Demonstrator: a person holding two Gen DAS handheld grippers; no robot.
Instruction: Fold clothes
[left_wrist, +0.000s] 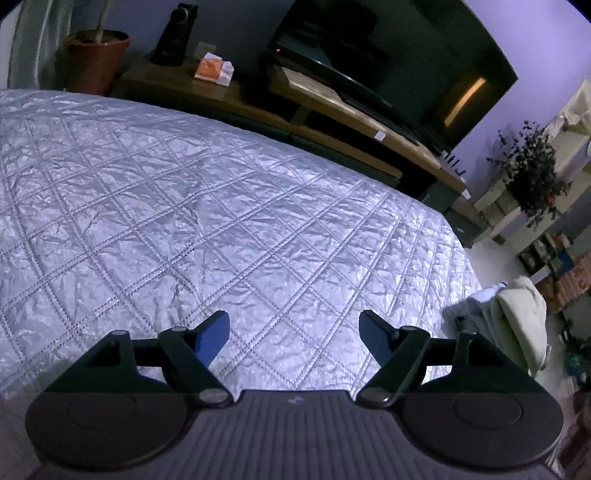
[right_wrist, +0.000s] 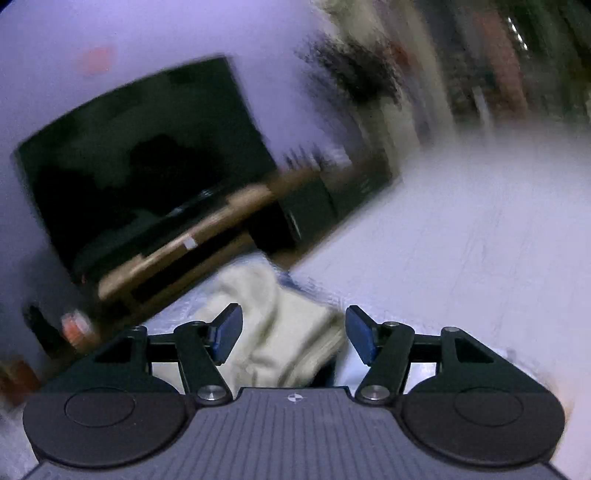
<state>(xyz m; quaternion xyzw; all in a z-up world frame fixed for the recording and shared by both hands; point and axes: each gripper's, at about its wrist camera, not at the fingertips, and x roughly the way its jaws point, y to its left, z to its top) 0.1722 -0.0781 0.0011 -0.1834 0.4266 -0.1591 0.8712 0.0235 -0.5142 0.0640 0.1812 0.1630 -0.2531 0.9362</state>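
My left gripper (left_wrist: 293, 321) stands open above a silver quilted bedspread (left_wrist: 184, 192), with nothing between its blue pads. A pile of clothes lies at the bed's right edge: a cream garment (left_wrist: 521, 314) draped over a grey-blue one (left_wrist: 467, 314), well to the right of that gripper. The right wrist view is blurred. My right gripper (right_wrist: 293, 314) is open there, and the cream garment (right_wrist: 280, 332) lies crumpled just beyond and below its fingers. The pads do not press on it.
Past the far edge of the bed stands a long wooden TV stand (left_wrist: 332, 107) with a dark television (left_wrist: 388, 55). A potted plant (left_wrist: 96, 59) and an orange-and-white packet (left_wrist: 214, 68) are at the back left. A dark leafy plant (left_wrist: 532, 173) and shelves are on the right.
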